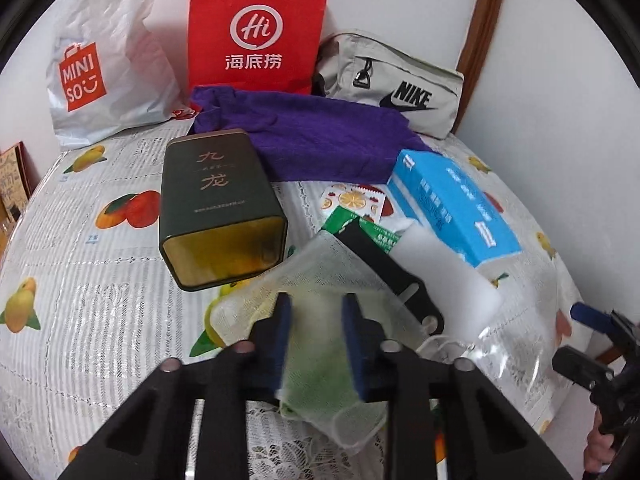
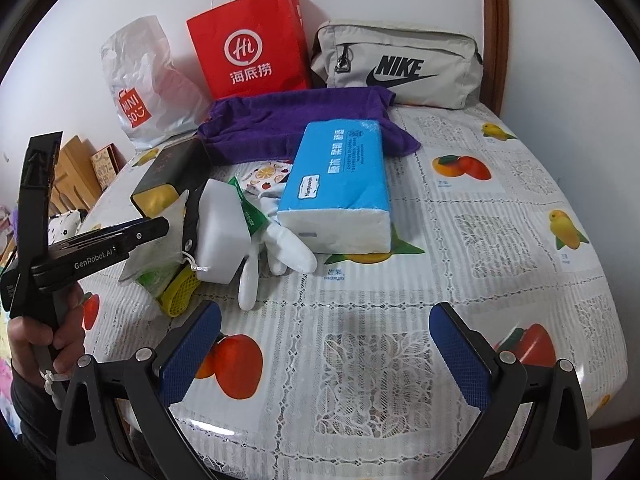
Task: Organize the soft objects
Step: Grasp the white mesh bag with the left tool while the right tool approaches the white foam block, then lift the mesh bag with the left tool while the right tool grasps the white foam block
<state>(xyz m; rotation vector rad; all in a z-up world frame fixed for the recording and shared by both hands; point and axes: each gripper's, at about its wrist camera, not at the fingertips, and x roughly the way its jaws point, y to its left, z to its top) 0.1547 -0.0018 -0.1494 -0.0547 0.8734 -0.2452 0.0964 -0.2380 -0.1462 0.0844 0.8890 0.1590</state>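
Fruit-print worktop [image 2: 460, 240], bags lined along wall at top. Left tool [image 1: 318, 340] pinches mesh pouch [image 1: 320, 276] at lower centre, prob. to lift it clear of clutter. Right tool [image 2: 324, 356] spread, empty, lower frame, w/ white glove [image 2: 276, 252] just above it.

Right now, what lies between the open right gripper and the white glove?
In the right wrist view, only bare fruit-print tablecloth separates the right gripper from the white glove.

The mesh pouch [image 1: 320, 280] is blurred at lower centre; the white glove [image 2: 280, 248] is partly hidden under the tissue pack [image 2: 336, 188].
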